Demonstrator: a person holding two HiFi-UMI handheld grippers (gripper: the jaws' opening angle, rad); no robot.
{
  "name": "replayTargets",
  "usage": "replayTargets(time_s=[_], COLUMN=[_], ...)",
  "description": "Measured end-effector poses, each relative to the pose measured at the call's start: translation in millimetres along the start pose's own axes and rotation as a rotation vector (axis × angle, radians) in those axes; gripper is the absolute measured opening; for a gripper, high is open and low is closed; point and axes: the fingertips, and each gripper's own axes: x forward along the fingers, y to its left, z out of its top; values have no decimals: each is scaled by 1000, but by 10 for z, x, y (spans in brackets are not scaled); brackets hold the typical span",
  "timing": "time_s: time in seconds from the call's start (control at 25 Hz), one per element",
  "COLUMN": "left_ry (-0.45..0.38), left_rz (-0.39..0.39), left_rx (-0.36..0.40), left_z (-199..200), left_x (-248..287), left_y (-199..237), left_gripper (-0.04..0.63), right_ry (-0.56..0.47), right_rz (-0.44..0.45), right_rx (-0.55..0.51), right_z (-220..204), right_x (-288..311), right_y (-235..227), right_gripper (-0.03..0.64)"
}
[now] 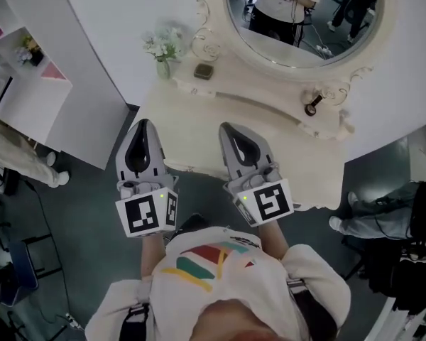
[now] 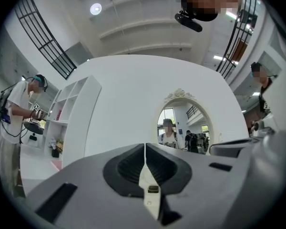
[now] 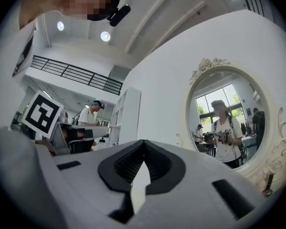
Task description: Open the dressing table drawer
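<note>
- Cream-white carved dressing table (image 1: 199, 137) is right in front. The drawer should be in its front face under the top, but no view shows it, so I can't spot a handle.
- Left gripper (image 1: 143, 128) and right gripper (image 1: 231, 130) both hang over the table's front edge, jaws pressed together, nothing in either.
- My guess is this is the approach. Drop one gripper below the top's lip, spread the jaws, find the pull, pinch it square, then draw straight back toward the body.
- Top is mostly bare: a small vase of white flowers (image 1: 163, 48) and a dark square dish (image 1: 204, 71) sit back by the oval mirror (image 1: 298, 20), well apart from the grippers.
- Room: curved white wall (image 1: 121, 13), white shelf unit (image 1: 28, 84) at left, grey floor (image 1: 85, 212).
</note>
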Motion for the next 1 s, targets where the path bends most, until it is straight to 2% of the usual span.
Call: replayTargets(time_s=[0.2,0.48,0.72,1.0], left_ry=[30,49,62,54], left_rz=[-71,-106,-116,-160], left_rx=[-26,-42,-44,-25], left_z=[-4,-133,-194,-177], left_x=[360,679,769,932], left_y=[-16,-227,-559,-934], left_gripper=[8,8,8,8], right_ry=[51,130,143,140], right_rz=[-58,-133,-112,-146], right_rx=[-9,7,-2,18], right_z=[1,-185,-210,-229], right_x=[192,226,99,11], right_y=[-154,-543,-774,-1032], right_gripper=[0,0,0,0])
